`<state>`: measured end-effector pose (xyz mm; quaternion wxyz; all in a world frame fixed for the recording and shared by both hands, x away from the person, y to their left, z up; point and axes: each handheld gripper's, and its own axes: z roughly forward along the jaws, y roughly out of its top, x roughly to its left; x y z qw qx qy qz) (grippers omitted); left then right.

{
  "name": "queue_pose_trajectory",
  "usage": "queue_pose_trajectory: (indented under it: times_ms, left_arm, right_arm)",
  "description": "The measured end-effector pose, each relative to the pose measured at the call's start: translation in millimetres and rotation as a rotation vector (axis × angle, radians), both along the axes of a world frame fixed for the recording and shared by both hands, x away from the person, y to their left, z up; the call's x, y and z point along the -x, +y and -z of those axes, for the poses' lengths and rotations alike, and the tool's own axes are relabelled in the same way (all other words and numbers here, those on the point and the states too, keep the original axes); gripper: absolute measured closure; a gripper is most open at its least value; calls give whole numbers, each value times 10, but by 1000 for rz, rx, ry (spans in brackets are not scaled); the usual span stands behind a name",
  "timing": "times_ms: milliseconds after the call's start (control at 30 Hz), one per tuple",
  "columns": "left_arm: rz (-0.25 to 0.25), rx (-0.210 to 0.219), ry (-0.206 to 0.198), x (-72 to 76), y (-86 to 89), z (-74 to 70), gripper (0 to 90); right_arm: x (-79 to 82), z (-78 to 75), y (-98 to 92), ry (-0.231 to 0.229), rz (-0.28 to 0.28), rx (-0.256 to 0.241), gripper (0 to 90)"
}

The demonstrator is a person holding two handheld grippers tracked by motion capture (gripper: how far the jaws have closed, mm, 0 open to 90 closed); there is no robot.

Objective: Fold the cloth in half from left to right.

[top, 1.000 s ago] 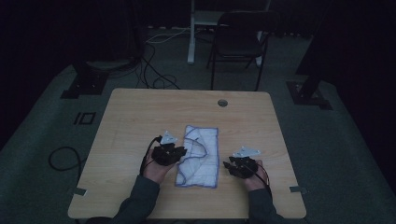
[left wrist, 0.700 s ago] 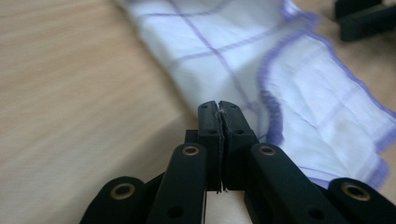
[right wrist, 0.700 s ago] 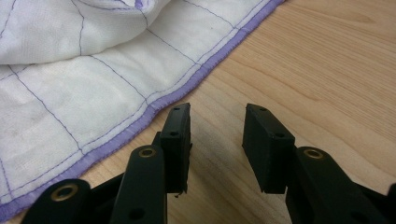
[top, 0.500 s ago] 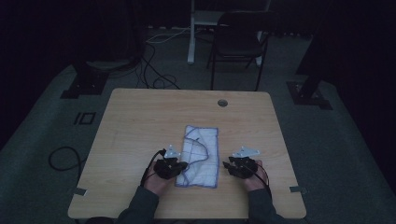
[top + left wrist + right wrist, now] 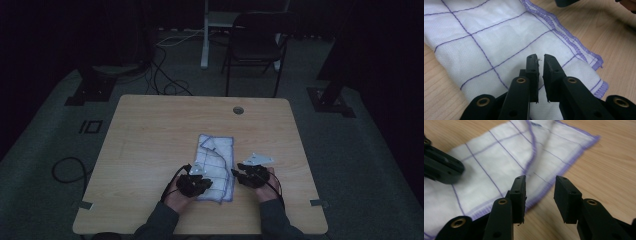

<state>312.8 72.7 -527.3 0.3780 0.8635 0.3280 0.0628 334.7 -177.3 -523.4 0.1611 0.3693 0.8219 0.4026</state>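
Note:
A white cloth with purple grid lines and a purple hem lies partly folded at the middle of the wooden table. My left gripper rests at the cloth's near left corner. In the left gripper view its jaws stand nearly together just above the cloth, with no fabric between them. My right gripper sits just right of the cloth's near edge. Its jaws are open over the hem where the cloth meets the bare wood.
A round cable hole sits near the table's far edge. A dark chair and a white post stand behind the table. Cables trail over the floor. Bare wood lies on both sides of the cloth.
My left gripper has moved from the cloth's left edge toward the person, down to the near left corner. The right gripper has shifted slightly left toward the cloth.

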Motion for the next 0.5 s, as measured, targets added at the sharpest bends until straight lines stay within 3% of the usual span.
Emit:
queue_pose_trajectory:
  times_ms: [100, 267, 333, 400, 500]
  left_arm:
    - [-21, -6, -11, -9, 36, -1, 811]
    - [-63, 6, -32, -37, 132, -19, 785]
    - [-76, 6, -33, -49, 162, -21, 775]
    - [-86, 11, -34, -63, 192, -23, 769]
    - [-88, 6, -33, -68, 207, -26, 755]
  right_arm:
    - [-34, 23, 95, 16, -25, -17, 614]
    - [-110, 124, 234, 57, -31, 0, 629]
    - [-140, 145, 258, 82, -29, 3, 735]
    - [-154, 133, 288, 73, -24, 27, 875]
    - [-145, 52, 302, 39, -25, 36, 892]
